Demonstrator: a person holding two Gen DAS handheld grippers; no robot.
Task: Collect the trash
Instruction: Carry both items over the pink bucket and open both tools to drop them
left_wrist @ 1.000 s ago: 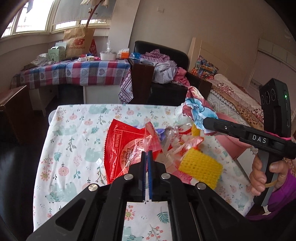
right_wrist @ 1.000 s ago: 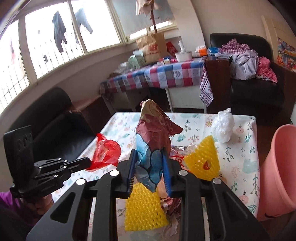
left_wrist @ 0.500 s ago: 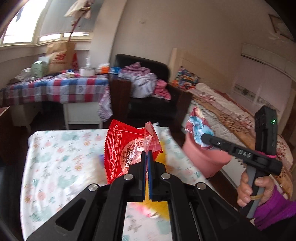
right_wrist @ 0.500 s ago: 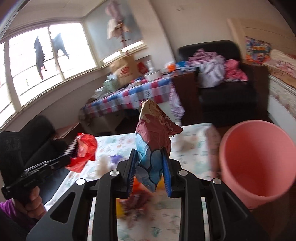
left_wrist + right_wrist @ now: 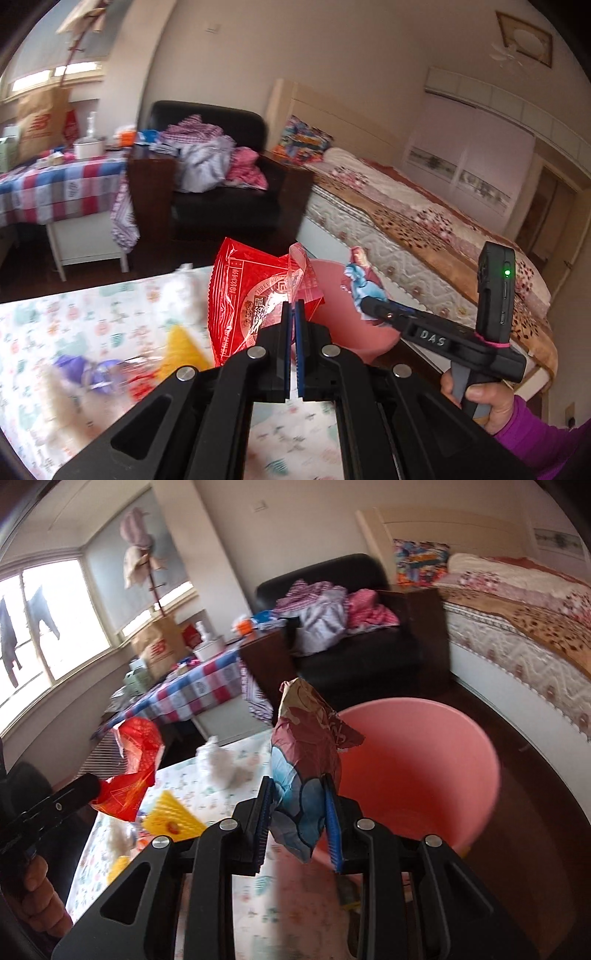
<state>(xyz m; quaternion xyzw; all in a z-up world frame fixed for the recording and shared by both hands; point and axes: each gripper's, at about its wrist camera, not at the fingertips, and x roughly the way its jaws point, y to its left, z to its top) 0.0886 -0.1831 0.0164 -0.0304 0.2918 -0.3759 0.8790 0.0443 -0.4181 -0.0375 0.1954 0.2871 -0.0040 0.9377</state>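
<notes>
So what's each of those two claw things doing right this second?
Left gripper: shut on the crinkly red plastic snack wrapper.
Right gripper: shut on the crumpled blue-and-maroon cartoon-print wrapper, near the pink plastic bin.

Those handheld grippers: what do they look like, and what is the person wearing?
Each gripper is black plastic with silver bolts and blue-padded fingers. The right gripper has a pistol handle, "DAS" lettering, a pink band and an upright black box with a green light. A purple sleeve covers the wrist.
</notes>
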